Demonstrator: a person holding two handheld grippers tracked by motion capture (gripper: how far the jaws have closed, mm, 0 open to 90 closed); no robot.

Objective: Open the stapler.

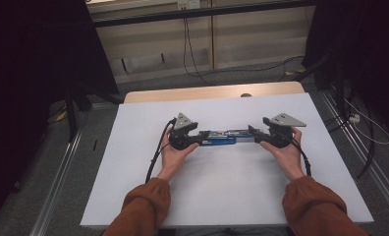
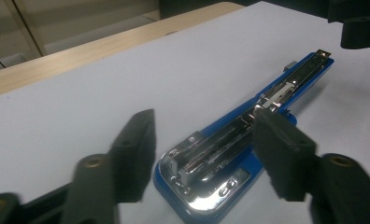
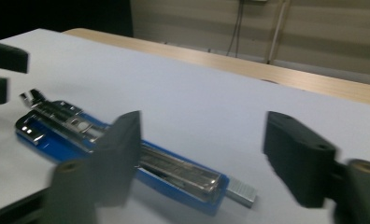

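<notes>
white tbl top [image 1: 222,196] | wood strip [image 1: 202,92] at far edge | floor cables [image 1: 192,64]

Left tongs [image 1: 198,139] & right tongs [image 1: 256,133]: held low, one per hand, tips pointing inward toward each other. Both w/ jaws spread wide apart. Left hand [image 1: 175,152], right hand [image 1: 287,152]; forearms in rust sleeves enter from bottom.

A white sheet [image 1: 222,196] covers a wooden table [image 1: 212,92]. Grey floor [image 1: 45,162] lies around it, with metal rails [image 1: 60,172], a pale panelled wall [image 1: 232,39], hanging cables [image 1: 188,44] and dark curtains [image 1: 35,49].
</notes>
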